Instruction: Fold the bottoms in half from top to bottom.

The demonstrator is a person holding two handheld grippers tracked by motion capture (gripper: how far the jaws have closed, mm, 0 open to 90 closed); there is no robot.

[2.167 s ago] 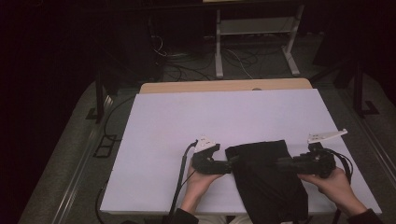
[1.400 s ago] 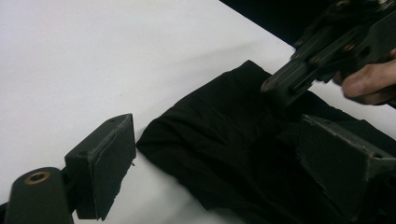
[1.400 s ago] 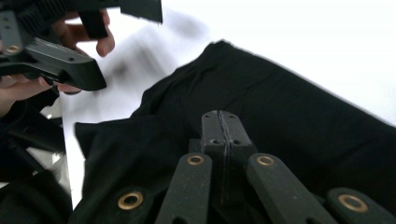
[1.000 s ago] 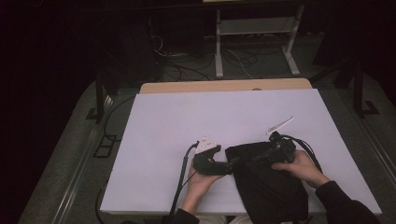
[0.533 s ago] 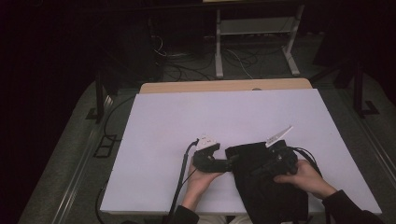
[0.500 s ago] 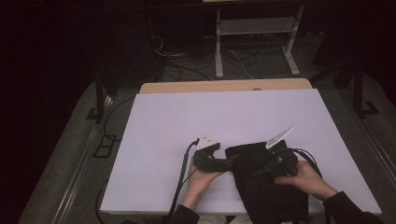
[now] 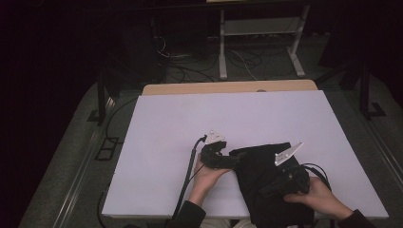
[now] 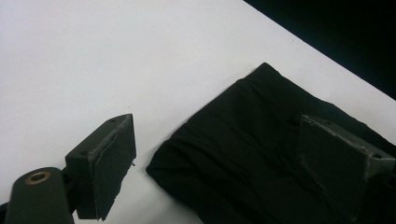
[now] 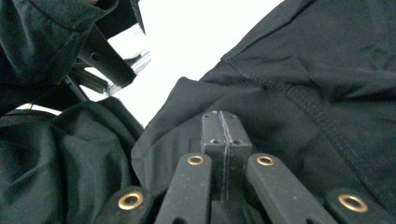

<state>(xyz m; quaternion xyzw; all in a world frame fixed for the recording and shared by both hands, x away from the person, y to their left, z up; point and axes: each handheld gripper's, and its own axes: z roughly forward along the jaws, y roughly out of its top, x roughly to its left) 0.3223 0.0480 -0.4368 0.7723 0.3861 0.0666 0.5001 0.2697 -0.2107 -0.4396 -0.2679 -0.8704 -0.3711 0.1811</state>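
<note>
Pinching a fold of the black cloth (image 9: 299, 74), the right hand-held gripper (image 9: 220, 122) is clenched; the left hand-held gripper (image 8: 224, 154) gapes released

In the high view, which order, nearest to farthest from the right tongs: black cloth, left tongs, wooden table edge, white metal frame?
1. black cloth, directly under the right tongs
2. left tongs, to their left
3. wooden table edge, far side
4. white metal frame, floor beyond

Your left tool (image 8: 233, 158) has its jaws spread wide, one over the white counter (image 8: 93, 60), the other above the black cloth (image 8: 252, 144), whose rumpled corner lies between them.
</note>
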